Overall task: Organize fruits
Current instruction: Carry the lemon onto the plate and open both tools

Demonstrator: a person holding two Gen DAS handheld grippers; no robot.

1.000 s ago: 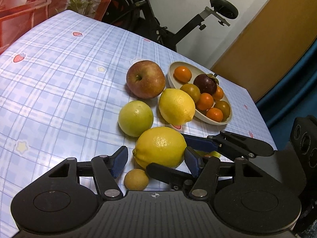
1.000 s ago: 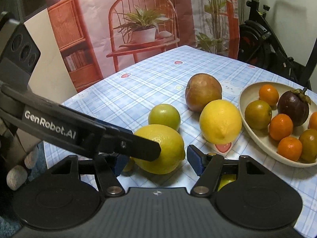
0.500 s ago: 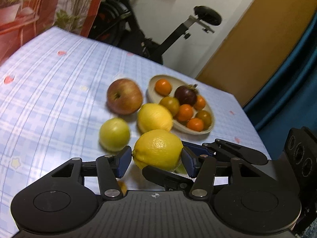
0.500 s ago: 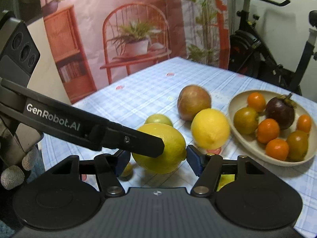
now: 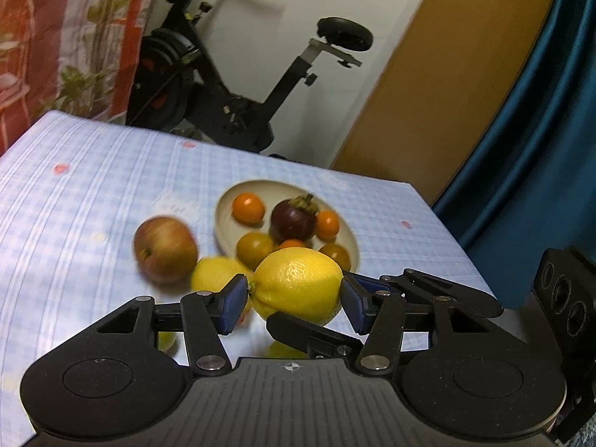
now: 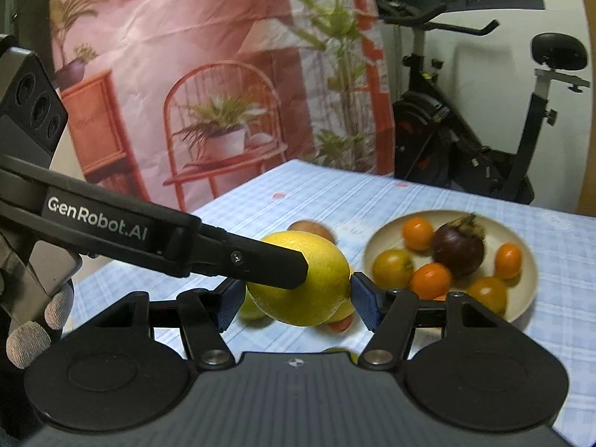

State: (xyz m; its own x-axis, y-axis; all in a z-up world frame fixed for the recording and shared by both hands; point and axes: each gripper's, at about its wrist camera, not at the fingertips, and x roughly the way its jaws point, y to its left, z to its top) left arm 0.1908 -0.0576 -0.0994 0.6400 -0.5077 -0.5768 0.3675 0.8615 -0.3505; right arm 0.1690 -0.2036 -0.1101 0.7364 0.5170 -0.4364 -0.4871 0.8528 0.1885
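- You are holding a large lemon (image 5: 298, 283) clear of the table, with both grippers on it at once.
- Your left gripper (image 5: 294, 300) is pinching it between its blue pads; its jaws have just been closing on the fruit.
- Your right gripper (image 6: 294, 300) is clamping the same lemon, with the left one's black finger crossing in front of it.
- A second lemon (image 5: 212, 273) is lying just below, beside a red apple (image 5: 165, 249).
- The cream bowl (image 6: 521, 238) is sitting beyond, carrying small oranges and a dark purple fruit (image 6: 458, 247).
- The blue checked tablecloth (image 5: 93, 201) is covering the table; an exercise bike (image 5: 238, 85) is standing behind it.
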